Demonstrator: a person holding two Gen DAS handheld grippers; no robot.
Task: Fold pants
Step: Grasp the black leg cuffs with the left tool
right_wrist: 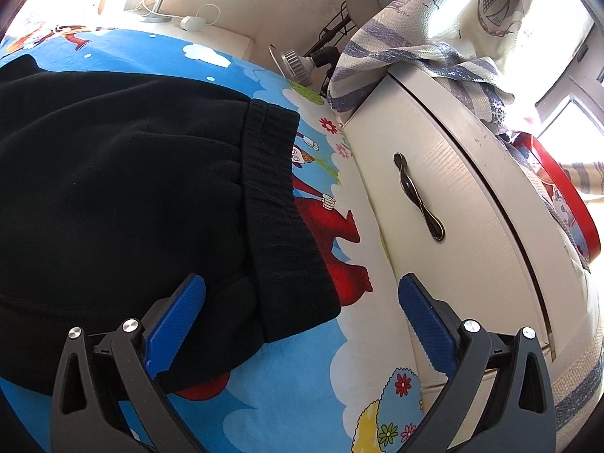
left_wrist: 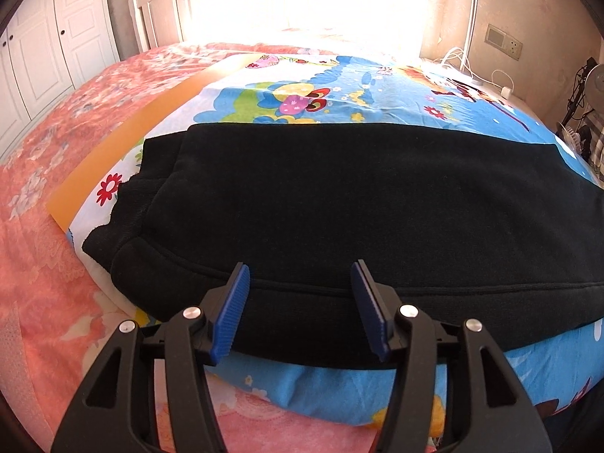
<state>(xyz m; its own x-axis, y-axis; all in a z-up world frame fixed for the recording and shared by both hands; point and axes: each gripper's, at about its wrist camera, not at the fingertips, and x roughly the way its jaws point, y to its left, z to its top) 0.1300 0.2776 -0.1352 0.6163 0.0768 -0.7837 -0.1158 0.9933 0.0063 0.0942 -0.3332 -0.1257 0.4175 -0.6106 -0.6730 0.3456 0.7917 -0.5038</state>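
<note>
Between both grippers' spread fingers lie black pants.

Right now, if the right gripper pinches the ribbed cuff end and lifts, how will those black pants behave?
The black pants would probably drape and sag: they lie limp, following the cartoon-print sheet. The fabric looks thick and fleecy, so likely heavy for cloth and not slippery. The ribbed cuff shows doubled layers; the right gripper, open, may catch only one.
</note>
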